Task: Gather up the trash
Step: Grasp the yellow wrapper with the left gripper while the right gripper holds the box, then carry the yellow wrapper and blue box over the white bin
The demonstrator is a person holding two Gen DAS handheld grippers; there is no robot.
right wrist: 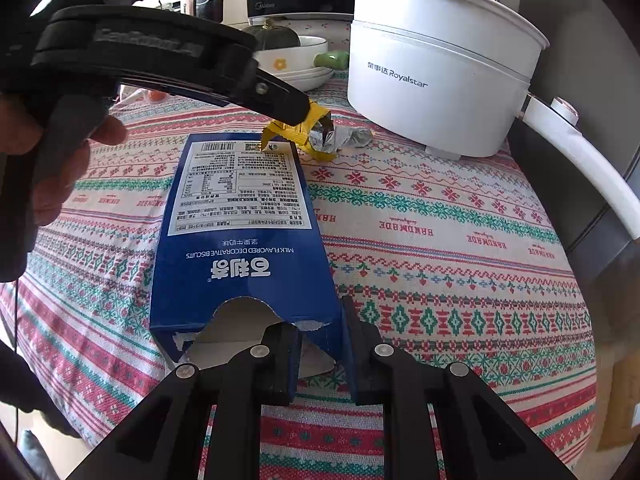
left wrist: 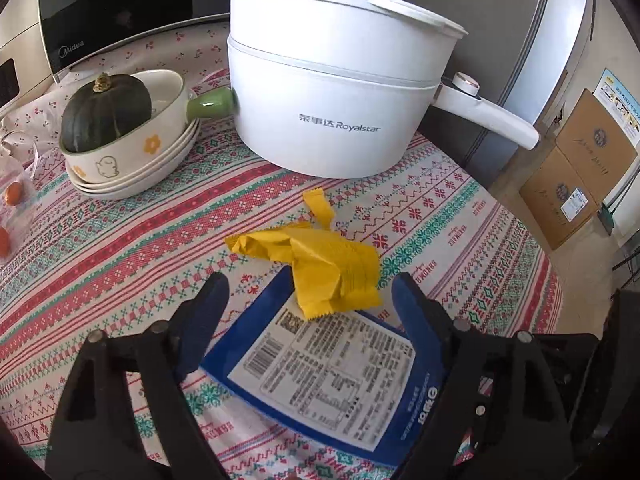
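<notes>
1. The right gripper (right wrist: 322,354) has its jaws narrow and pinched on the side wall of the blue biscuit box (right wrist: 240,236) at its torn-open end — one finger inside the box, the other outside against the wall. The box lies flat on the patterned tablecloth (right wrist: 440,240), label side up.
2. The left gripper (left wrist: 308,300) stands wide over the far end of the box, nothing pressed between its fingers; the yellow wrapper (left wrist: 320,264) sits in the gap, crumpled, one corner resting on the box and the rest on the cloth.
3. A small yellow scrap (left wrist: 318,206) lies apart, between the wrapper and the white electric pot (left wrist: 340,92) (easy to miss).
4. To do this step well, I judge the left gripper should come down so the crumpled bulk — not a thin flap — sits between the pads, then close fully; foil wrappers slip and spring back.
5. Hold the box steady with the right side meanwhile, since cardboard gripped by one wall may twist.
6. Keep clear of the pot's handle (right wrist: 580,164) and the stacked bowls (left wrist: 132,160).
</notes>
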